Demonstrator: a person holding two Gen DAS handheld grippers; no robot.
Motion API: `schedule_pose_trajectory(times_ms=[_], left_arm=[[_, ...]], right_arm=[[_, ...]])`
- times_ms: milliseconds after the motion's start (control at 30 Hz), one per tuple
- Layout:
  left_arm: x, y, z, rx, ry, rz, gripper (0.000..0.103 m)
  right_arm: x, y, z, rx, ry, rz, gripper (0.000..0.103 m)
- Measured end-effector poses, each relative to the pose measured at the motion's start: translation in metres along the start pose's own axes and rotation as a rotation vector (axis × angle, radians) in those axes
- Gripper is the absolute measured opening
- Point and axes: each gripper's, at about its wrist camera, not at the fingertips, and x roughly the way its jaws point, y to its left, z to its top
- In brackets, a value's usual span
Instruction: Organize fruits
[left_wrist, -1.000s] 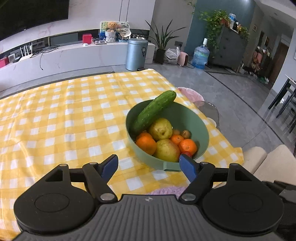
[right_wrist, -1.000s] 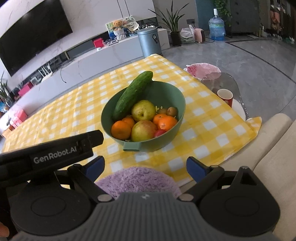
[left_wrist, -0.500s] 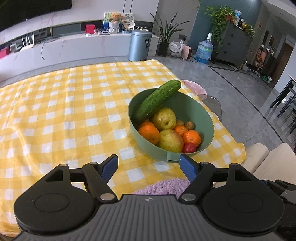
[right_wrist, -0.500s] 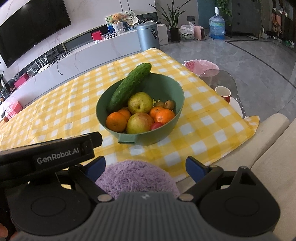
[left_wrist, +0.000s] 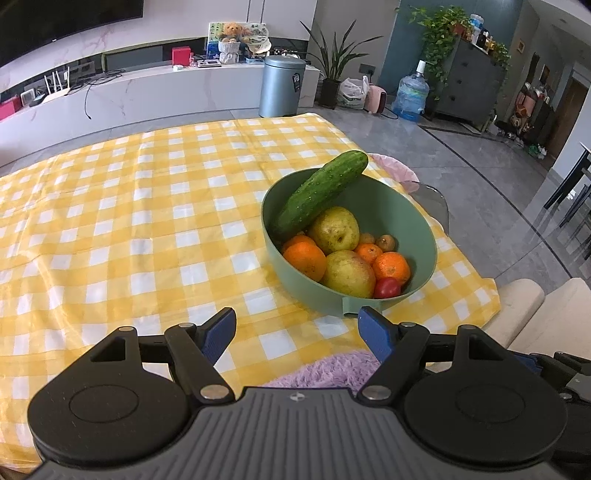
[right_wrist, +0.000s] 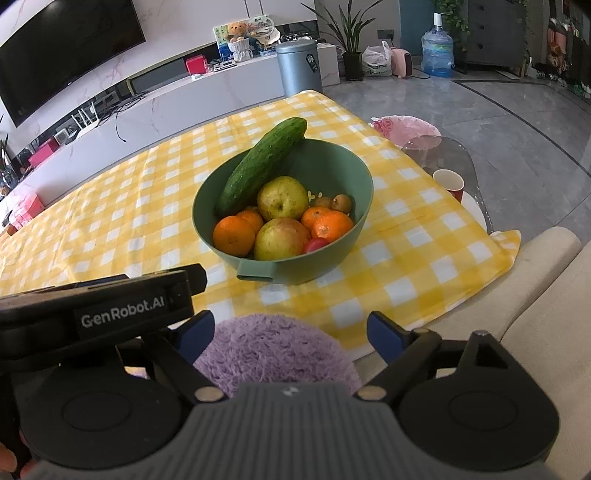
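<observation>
A green bowl on the checked surface holds a cucumber leaning over its rim, pears, oranges and a tomato. Nearer the camera, both hand-held grippers hang empty — the left spread wide, the right narrowing slowly with no fruit between its jaws.

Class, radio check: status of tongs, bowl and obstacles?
Left tongs open, empty. Right tongs closing, nothing between. Green bowl full, cucumber across rim. Nothing blocking.
</observation>
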Motion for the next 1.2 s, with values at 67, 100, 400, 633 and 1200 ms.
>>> schedule_pose_trajectory(times_ms=[67, 100, 400, 633, 1200], left_arm=[[0.001, 0.0, 0.001, 0.001, 0.006, -0.003, 0.088], [0.001, 0.001, 0.001, -0.003, 0.01, -0.006, 0.088], [0.002, 0.004, -0.001, -0.014, 0.02, -0.019, 0.088], [-0.001, 0.008, -0.002, -0.02, 0.009, -0.014, 0.088], [-0.007, 0.008, -0.002, -0.003, 0.0, -0.013, 0.088]], right_arm=[[0.001, 0.0, 0.0, -0.004, 0.003, -0.003, 0.086], [0.001, 0.0, 0.0, -0.005, 0.003, -0.003, 0.086], [0.002, 0.001, -0.001, -0.011, 0.01, -0.008, 0.086], [0.002, 0.002, -0.002, -0.003, 0.008, 0.006, 0.086], [-0.001, 0.011, -0.003, -0.026, -0.003, -0.002, 0.086]])
